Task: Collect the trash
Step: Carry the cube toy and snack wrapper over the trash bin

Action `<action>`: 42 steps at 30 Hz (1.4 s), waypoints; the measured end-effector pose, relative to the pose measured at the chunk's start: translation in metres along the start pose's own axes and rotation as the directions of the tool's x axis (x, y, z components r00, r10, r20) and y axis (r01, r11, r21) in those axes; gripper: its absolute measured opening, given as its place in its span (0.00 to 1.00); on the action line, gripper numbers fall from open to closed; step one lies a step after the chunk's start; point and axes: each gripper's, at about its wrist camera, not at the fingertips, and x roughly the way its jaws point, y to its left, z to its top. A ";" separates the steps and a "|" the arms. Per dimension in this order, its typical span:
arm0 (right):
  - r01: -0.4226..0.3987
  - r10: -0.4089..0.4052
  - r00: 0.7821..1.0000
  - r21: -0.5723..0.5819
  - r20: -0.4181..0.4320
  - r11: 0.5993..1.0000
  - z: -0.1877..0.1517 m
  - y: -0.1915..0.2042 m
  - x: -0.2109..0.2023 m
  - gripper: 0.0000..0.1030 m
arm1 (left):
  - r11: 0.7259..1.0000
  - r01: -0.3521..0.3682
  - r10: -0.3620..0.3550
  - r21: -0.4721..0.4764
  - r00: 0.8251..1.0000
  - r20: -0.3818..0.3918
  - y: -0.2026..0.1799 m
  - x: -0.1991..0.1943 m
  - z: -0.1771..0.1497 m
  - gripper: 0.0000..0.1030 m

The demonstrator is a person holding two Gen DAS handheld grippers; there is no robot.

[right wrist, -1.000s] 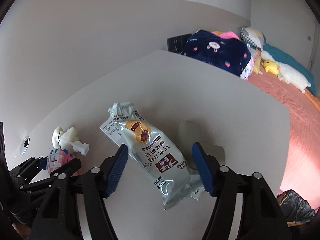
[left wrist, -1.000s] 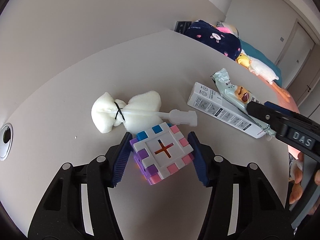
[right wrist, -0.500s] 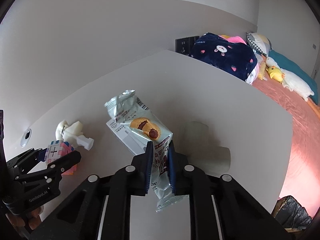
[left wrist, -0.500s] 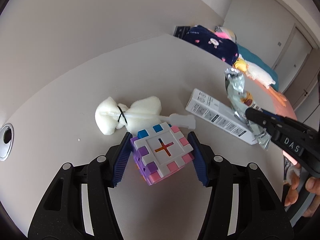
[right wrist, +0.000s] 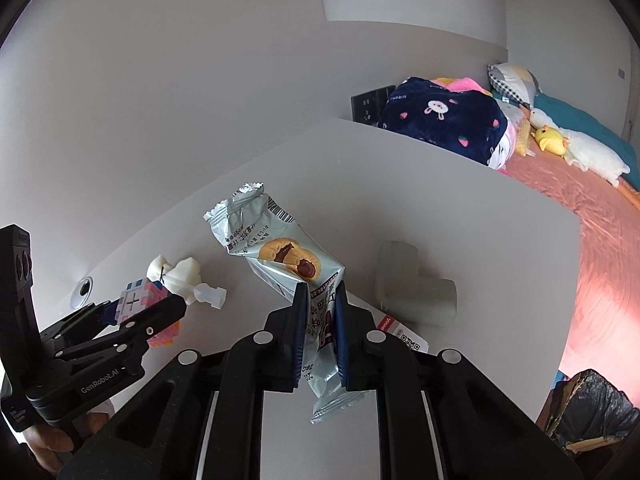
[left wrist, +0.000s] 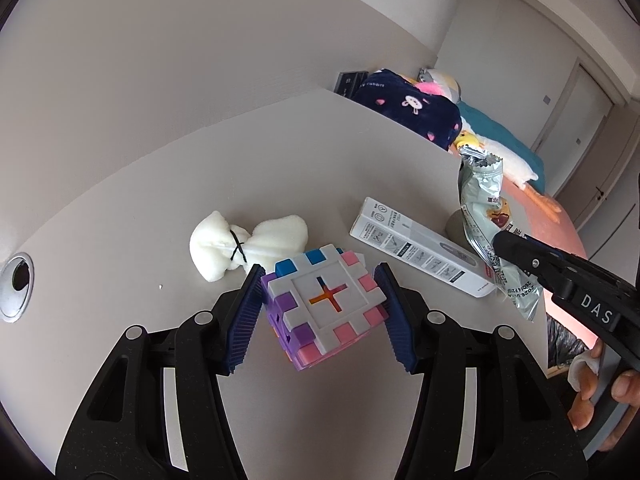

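Could lose the snack wrapper [right wrist: 280,256] on the way to a bin: clamped only across its lower half, on slick crumpled foil, with most of the length standing free above the right gripper [right wrist: 320,292] and a short tail dangling below. Likely to slide out or flap loose on any quick swing of the wrist. Could also snag the white box [left wrist: 416,258] lying just beneath on the worktop [left wrist: 160,200] and drag it along, or knock the grey pipe piece [right wrist: 412,292] just beyond. Impossible to tell whether anything remains inside; if so, may spill from the crimped top end on tipping over. Probably bound for the black bag [right wrist: 592,408] low at the right, beside the bed [right wrist: 580,208]; if released short of it, ends up on the floor.

On the left side, a different worry: grips a colourful block cube [left wrist: 326,300], no trash by the look of it, so may carry off the wrong thing.

Right gripper: pitched forward and down over the worktop, fingers pressed together on the wrapper, wrapper raised clear of the surface and leaning up and away. Left gripper [left wrist: 319,271]: likewise pitched down, fingers part-spread and pinching the cube on two opposite faces, cube slightly tilted, just in front of the white cloth bundle [left wrist: 248,242]. Right hand [left wrist: 600,392] curled around its handle.
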 end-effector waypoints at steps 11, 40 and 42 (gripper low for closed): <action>-0.016 0.013 0.999 0.053 0.045 0.998 -0.007 -0.012 -0.033 0.14 | 0.999 0.018 -0.018 0.051 1.000 0.002 -0.026 -0.014 -0.004 0.53; 0.006 -0.028 0.991 0.166 0.129 0.986 -0.059 -0.051 -0.126 0.14 | 0.978 0.104 -0.105 0.181 0.994 -0.004 -0.112 -0.062 -0.041 0.54; 0.011 -0.034 0.991 0.177 0.132 0.984 -0.065 -0.055 -0.132 0.14 | 0.976 0.112 -0.112 0.189 0.994 -0.009 -0.118 -0.064 -0.045 0.54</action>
